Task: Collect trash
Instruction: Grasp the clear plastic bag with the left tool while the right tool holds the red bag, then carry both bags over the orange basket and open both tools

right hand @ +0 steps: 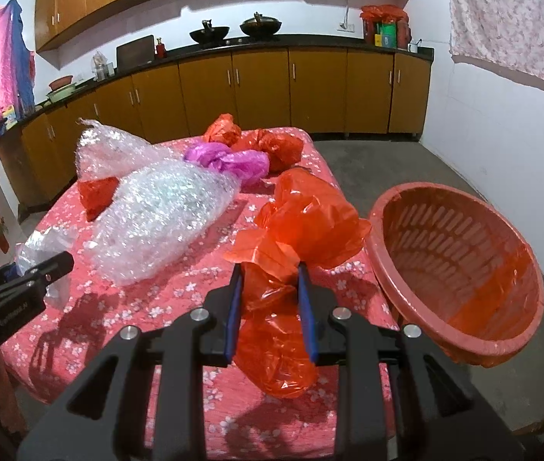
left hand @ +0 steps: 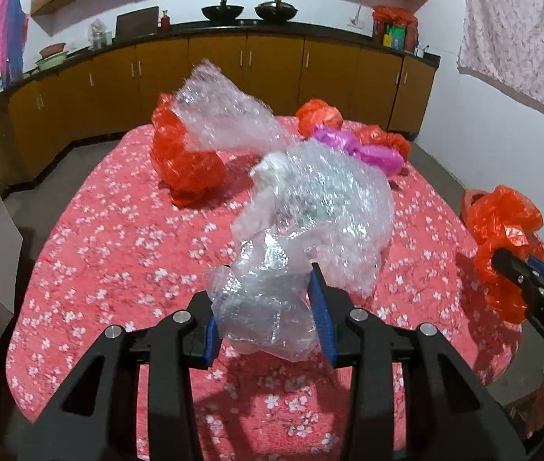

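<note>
**Trash collection: two pieces gripped, basket apparently holding nothing yet**

Left wrist view: The left gripper (left hand: pixel 268 303) is seen pinching the near end of a clear bubble wrap bundle (left hand: pixel 310 207), which trails away over the floral tablecloth (left hand: pixel 99 269). Left lying on the cloth: a red bag (left hand: pixel 187 165) under a second bubble wrap sheet (left hand: pixel 222 111), a magenta bag (left hand: pixel 364 150), and two orange-red bags at the far edge (left hand: pixel 320 115) (left hand: pixel 387 138).

Right wrist view: The right gripper (right hand: pixel 268 292) is seen clamped on a crumpled red plastic bag (right hand: pixel 302 230), held near the table's right edge. The red slotted basket (right hand: pixel 464 269) stands just beside the table; only a reddish film or sheen is noted inside, and it cannot be told which.

Judgement: early stage. Neither gripped piece is deposited; about five pieces remain on the table.
</note>
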{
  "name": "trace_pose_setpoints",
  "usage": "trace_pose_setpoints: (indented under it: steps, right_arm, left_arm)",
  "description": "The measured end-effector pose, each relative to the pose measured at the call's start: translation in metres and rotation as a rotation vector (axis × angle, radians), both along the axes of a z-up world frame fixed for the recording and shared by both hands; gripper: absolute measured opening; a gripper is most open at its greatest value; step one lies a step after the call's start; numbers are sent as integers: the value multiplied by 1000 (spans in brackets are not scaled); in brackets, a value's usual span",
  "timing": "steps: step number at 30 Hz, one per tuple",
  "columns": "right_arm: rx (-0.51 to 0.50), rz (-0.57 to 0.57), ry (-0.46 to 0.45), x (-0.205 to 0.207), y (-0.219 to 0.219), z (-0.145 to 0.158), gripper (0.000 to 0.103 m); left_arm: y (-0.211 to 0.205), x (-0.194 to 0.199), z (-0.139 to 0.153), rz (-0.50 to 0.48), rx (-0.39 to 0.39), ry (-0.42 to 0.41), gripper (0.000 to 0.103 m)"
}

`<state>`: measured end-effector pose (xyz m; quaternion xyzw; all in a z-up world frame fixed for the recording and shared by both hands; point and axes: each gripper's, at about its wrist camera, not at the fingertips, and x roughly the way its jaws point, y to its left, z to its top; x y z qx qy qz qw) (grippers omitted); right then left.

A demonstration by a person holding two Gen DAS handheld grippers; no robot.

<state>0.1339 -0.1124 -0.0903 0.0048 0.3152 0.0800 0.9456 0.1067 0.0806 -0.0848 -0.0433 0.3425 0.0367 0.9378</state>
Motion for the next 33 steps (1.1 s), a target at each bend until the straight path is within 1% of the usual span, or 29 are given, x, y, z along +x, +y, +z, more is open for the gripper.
trace_pose_setpoints:
  steps: [6, 13, 23, 33]
  right_arm:
    - [16, 5, -19, -3, -1, 7, 27]
    - [31, 2, -38, -6, -5, 14, 27]
    - [49, -28, -58, -7, -22, 22, 27]
    - [55, -78, -67, -6, -47, 23, 27]
  left_arm:
    - [2, -2, 13, 3, 0, -30, 40]
    - [-7, -2, 25, -12, 6, -55, 40]
    - [-29, 3, 39, -58, 12, -87, 40]
    - [-57, 13, 45, -119, 15, -99, 40]
